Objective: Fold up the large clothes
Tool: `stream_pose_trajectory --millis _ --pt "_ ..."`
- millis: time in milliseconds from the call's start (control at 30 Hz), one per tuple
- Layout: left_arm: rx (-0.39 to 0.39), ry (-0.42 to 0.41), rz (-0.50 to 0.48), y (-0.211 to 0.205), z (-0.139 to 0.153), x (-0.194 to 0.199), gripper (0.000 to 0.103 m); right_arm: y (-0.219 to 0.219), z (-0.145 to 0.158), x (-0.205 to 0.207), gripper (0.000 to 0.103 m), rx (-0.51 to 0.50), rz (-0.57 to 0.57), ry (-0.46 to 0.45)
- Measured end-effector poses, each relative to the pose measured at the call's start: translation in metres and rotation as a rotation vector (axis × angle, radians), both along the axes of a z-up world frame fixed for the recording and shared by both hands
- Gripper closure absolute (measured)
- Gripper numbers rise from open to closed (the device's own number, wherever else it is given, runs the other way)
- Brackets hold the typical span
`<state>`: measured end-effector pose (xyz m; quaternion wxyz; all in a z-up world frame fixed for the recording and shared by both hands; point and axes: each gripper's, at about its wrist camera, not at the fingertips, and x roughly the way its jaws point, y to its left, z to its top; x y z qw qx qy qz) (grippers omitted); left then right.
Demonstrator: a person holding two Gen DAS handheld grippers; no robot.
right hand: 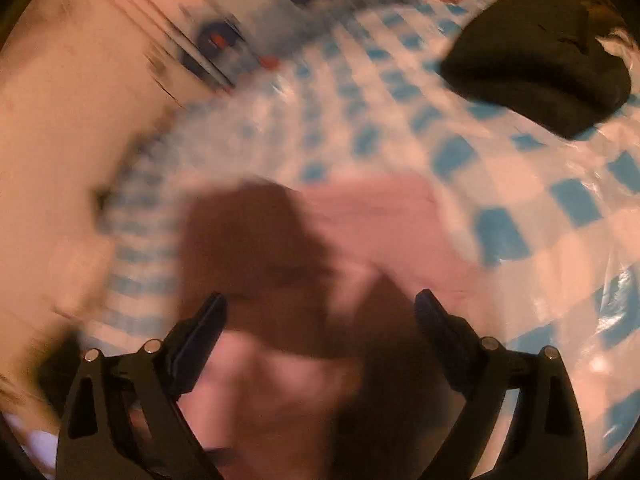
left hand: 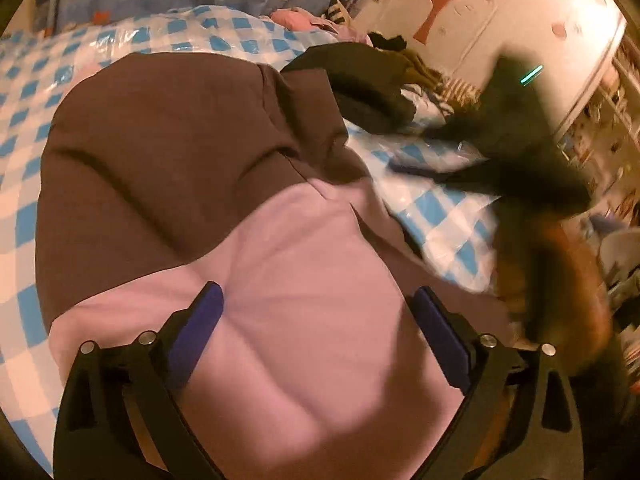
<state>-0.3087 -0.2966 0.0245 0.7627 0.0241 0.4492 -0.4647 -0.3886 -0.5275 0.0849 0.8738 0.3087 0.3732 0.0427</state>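
While the brown-and-pink garment (left hand: 224,184) lies bunched on the bed's blue-checked plastic cover (left hand: 36,92), I have my left tool (left hand: 316,320) spread wide above its pink panel, the pads clear of the cloth and nothing between them. My right tool (right hand: 320,320) is also released, jaws apart over the same garment (right hand: 280,260), though that view is badly smeared and I cannot tell whether it brushes the fabric. In the left view the right tool's dark body (left hand: 532,152) shows only as a blur off to the side, over the cover.

As for progress, I judge the fold as partly made: the brown section is doubled over itself in soft ridges, with the pink part lying in front of it nearer my left tool, but the edges are uneven and the shape is still lumpy, not a flat packet. A dark folded garment (right hand: 540,64) sits well apart further up the bed, which looks like finished work, and beyond it a heap of mixed clothes (left hand: 400,52) seems to wait. So I reckon this piece needs another fold and smoothing, and more items remain.
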Motion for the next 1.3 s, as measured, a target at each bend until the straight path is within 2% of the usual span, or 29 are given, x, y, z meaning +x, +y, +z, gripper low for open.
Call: stream_pose_trajectory --millis 67,100,133,200,233,300,333,400,500,567,633,700,733,800,833,867,900,967,1167,1300 --pt "0.014 -0.021 -0.007 -0.003 0.000 -0.004 0.010 0.002 0.002 -0.014 0.007 0.271 -0.017 -0.111" --pt "0.016 -0.027 -0.009 -0.003 0.000 -0.006 0.010 0.004 -0.007 -0.017 0.007 0.338 -0.060 -0.150" --pt "0.012 -0.030 -0.012 -0.001 0.001 -0.007 0.010 0.005 -0.020 -0.016 0.007 0.361 -0.093 -0.175" --pt "-0.008 -0.031 -0.036 0.004 0.005 -0.008 0.010 0.004 -0.052 -0.013 0.007 0.306 -0.186 -0.137" --pt "-0.043 -0.017 -0.062 0.009 0.009 -0.005 0.010 0.001 -0.082 -0.013 0.008 0.299 -0.225 -0.128" --pt "-0.092 0.008 -0.060 0.020 0.017 -0.005 0.018 -0.010 -0.122 -0.026 0.017 0.379 -0.281 -0.203" --pt "-0.108 0.014 -0.043 0.024 0.019 -0.004 0.019 -0.011 -0.123 -0.029 0.021 0.371 -0.293 -0.217" --pt "-0.108 -0.003 0.012 0.027 0.020 -0.006 0.019 -0.005 -0.112 -0.026 0.021 0.297 -0.276 -0.205" --pt "-0.080 -0.090 0.060 0.024 0.024 -0.016 0.019 -0.006 -0.098 -0.023 0.021 0.264 -0.253 -0.156" --pt "-0.075 -0.120 0.086 0.024 0.025 -0.017 0.019 0.003 -0.077 -0.037 0.017 0.137 -0.287 -0.166" --pt "-0.062 -0.144 0.110 0.024 0.021 -0.017 0.019 0.018 -0.060 -0.059 0.012 -0.004 -0.333 -0.219" --pt "-0.062 -0.166 0.119 0.026 0.020 -0.022 0.015 0.031 -0.065 -0.066 0.011 -0.101 -0.353 -0.198" --pt "-0.059 -0.173 0.120 0.026 0.020 -0.022 0.014 0.038 -0.077 -0.068 0.010 -0.137 -0.352 -0.176" --pt "-0.051 -0.180 0.109 0.020 0.017 -0.024 0.013 0.038 -0.103 -0.072 0.010 -0.084 -0.367 -0.170" --pt "-0.042 -0.192 0.107 0.017 0.016 -0.026 0.013 0.029 -0.115 -0.069 0.007 -0.015 -0.365 -0.162" --pt "-0.035 -0.200 0.108 0.016 0.015 -0.028 0.012 0.023 -0.121 -0.065 0.007 0.027 -0.362 -0.149" --pt "-0.022 -0.210 0.112 0.014 0.014 -0.029 0.012 0.022 -0.123 -0.065 0.007 0.026 -0.359 -0.138" --pt "-0.013 -0.212 0.113 0.013 0.012 -0.028 0.011 0.022 -0.119 -0.060 0.007 0.009 -0.344 -0.114" --pt "0.011 -0.247 0.112 0.011 0.009 -0.033 0.009 0.015 -0.101 -0.050 0.007 0.046 -0.308 -0.020" --pt "0.018 -0.266 0.123 0.012 0.008 -0.034 0.008 0.027 -0.068 -0.051 0.007 -0.089 -0.308 -0.003"
